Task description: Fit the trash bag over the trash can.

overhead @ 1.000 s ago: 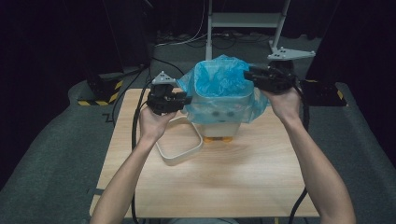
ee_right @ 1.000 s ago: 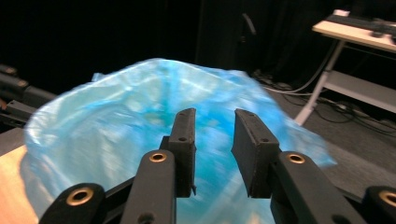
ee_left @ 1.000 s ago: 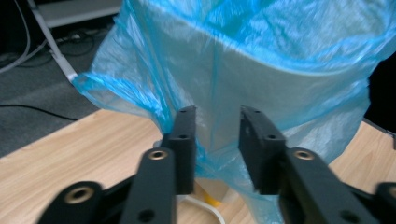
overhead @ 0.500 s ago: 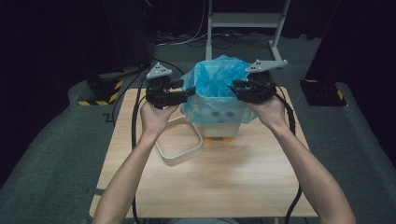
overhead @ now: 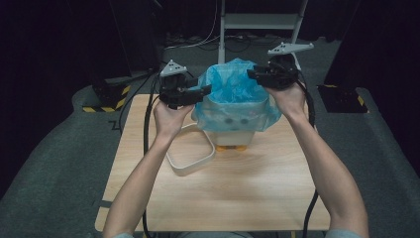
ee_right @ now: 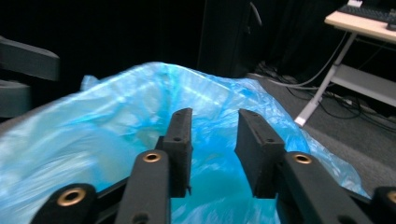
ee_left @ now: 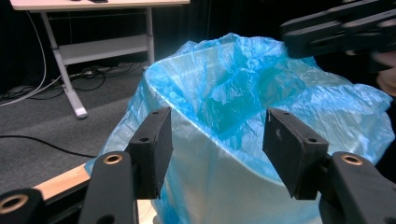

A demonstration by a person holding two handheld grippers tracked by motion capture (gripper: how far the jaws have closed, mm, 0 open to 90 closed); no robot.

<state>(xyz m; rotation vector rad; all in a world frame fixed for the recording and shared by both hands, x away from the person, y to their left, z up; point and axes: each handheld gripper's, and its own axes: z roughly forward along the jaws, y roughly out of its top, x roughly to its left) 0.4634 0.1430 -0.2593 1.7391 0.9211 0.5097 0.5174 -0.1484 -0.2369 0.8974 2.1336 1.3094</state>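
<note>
1. Work in hand: fitting the blue bag (overhead: 236,96) over the white bin (overhead: 233,130). The bin stands upright at the far middle of the table (overhead: 237,193). The bag lines the bin, and its loose top is draped over the rim and down the outer walls.

2. Left gripper (overhead: 200,91): positioned just left of the bin, at rim height, pointing right toward the bag. Its jaws have just been opening. In the left gripper view they stand apart, with the bag's near-left rim (ee_left: 187,116) ahead of them; the pads do not press on it.

3. Right gripper (overhead: 252,74): positioned at the far right of the rim, pointing left across the bag mouth. Its jaws have just narrowed slightly. In the right gripper view a gap remains between the pads, with bag film (ee_right: 140,107) behind; no film is seen pinched.

4. Governing relation: the bin lies between the two grippers, and each faces inward along the rim's left-right line. Judgement: the left gripper is nearer to slack film, so it is better placed for the next pull downward.

5. A white frame (overhead: 190,161) lies flat on the table, near-left of the bin.
</note>
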